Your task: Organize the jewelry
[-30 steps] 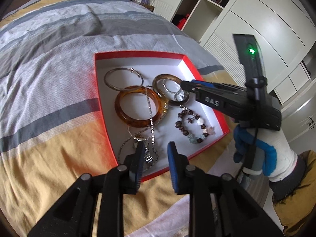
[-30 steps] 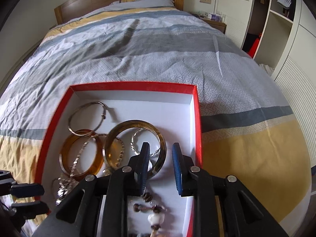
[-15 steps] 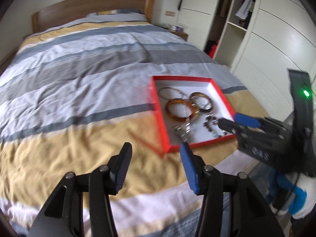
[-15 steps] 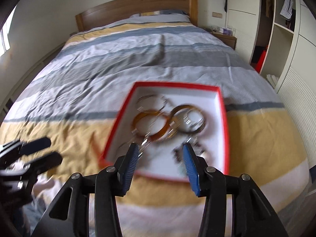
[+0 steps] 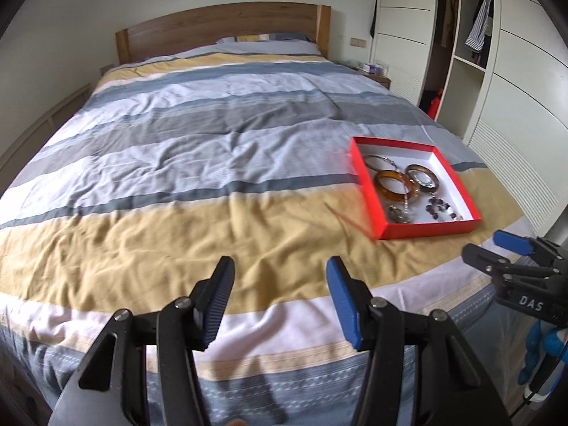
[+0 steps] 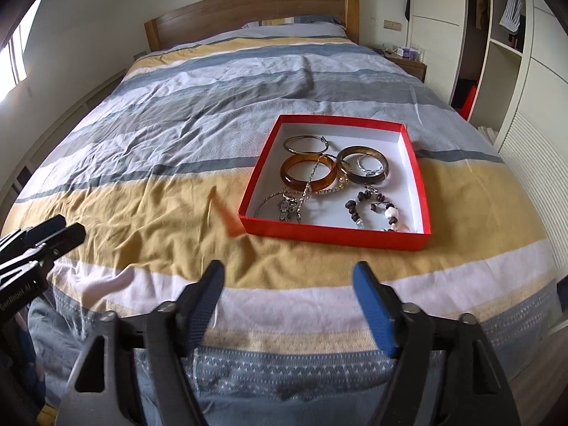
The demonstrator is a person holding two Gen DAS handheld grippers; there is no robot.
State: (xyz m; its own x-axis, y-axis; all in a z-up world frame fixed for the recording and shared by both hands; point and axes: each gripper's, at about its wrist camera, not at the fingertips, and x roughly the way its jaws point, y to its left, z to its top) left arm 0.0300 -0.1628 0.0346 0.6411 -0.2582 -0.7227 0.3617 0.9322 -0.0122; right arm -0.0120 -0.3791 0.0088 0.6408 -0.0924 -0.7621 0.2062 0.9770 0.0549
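A red box (image 6: 333, 236) with a white inside lies on the bed near its foot; it also shows in the left wrist view (image 5: 426, 230). In it lie an amber bangle (image 6: 308, 174), a dark brown bangle (image 6: 362, 166), a thin metal hoop (image 6: 305, 145), a silver chain (image 6: 291, 206) and a beaded bracelet (image 6: 372, 213). My right gripper (image 6: 287, 298) is open and empty, back from the box over the foot of the bed. My left gripper (image 5: 280, 301) is open and empty, left of the box and well short of it.
The striped duvet (image 5: 198, 149) covers the whole bed up to a wooden headboard (image 5: 223, 28). White wardrobes (image 5: 514, 71) with an open shelf stand along the right side. A bedside table (image 6: 408, 60) stands at the far right of the headboard.
Both grippers have pulled back from over the box to the foot of the bed, and both have opened wider. The jewelry lies as before in the box.
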